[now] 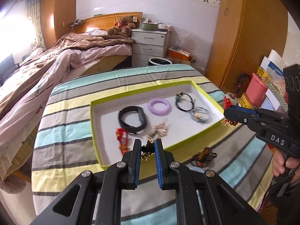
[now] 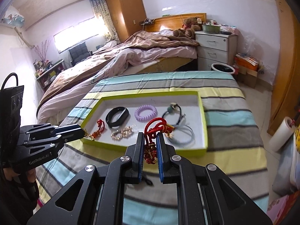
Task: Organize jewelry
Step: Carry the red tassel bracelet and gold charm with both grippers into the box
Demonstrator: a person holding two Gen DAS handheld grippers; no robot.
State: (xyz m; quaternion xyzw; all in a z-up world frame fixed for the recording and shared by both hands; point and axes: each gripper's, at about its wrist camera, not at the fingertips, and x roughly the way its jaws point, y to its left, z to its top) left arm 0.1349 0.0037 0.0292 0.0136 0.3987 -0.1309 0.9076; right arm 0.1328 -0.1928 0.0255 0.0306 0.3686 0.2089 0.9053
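Angled downward over the striped cloth (image 1: 61,116), both grippers are held just short of the tray (image 2: 203,123). A black-and-gold bracelet (image 1: 147,151) is pinched in the left gripper (image 1: 147,146), a red cord (image 2: 152,131) in the right gripper (image 2: 151,140). Only the left view shows a beaded bracelet (image 1: 203,156) lying on the cloth beside the tray; the watch band (image 2: 117,117) lies inside.

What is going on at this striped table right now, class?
A person is sorting jewelry into a shallow white tray with a lime-green rim. The left gripper is shut on a dark trinket with gold beads; the right gripper is shut on a red braided cord charm. A black wristband, a lilac spiral hair tie and other bands already lie inside.
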